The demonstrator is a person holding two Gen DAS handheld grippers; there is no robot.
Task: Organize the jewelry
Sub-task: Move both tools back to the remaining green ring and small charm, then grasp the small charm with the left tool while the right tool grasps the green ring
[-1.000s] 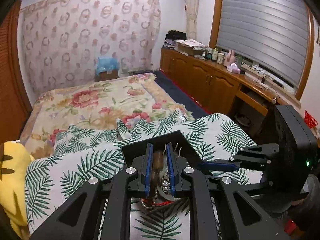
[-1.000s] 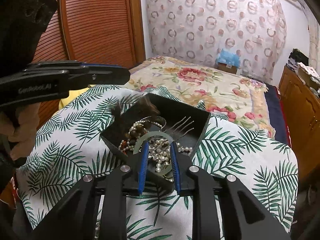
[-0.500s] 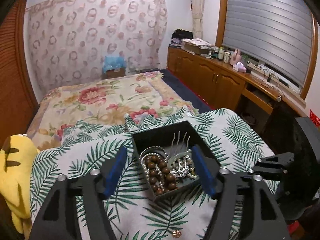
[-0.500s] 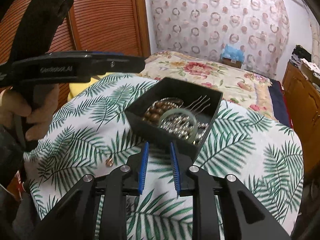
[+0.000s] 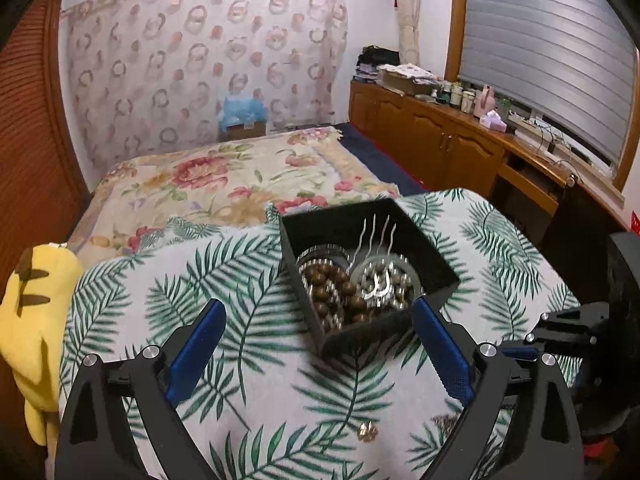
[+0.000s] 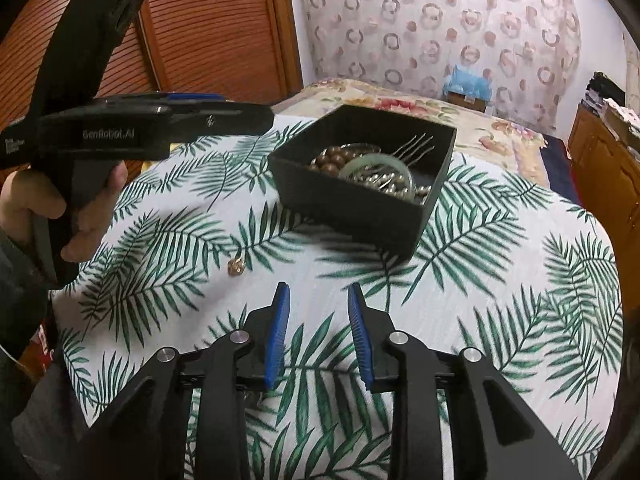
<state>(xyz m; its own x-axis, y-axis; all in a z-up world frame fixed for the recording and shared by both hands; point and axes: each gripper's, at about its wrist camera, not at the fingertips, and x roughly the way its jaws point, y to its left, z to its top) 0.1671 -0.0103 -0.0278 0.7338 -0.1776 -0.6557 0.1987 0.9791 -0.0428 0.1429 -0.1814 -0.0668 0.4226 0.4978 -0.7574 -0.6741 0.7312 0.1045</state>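
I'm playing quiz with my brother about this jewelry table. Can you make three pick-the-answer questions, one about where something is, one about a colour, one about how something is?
1. Where does the small gold trinket lie?
A. On the leaf-print cloth, outside the black box
B. Inside the box
C. On the yellow plush toy

2. What colour are the big round beads in the box?
A. Blue
B. Brown
C. White

3. What is between the fingers of the left gripper?
A. A bracelet
B. The silver hair fork
C. Nothing

Answers:
1 A: it sits on the cloth, apart from the box.
2 B: the bead strand looks dark brown.
3 C: the jaws are opening wide, with only cloth and the box's near corner beyond them.
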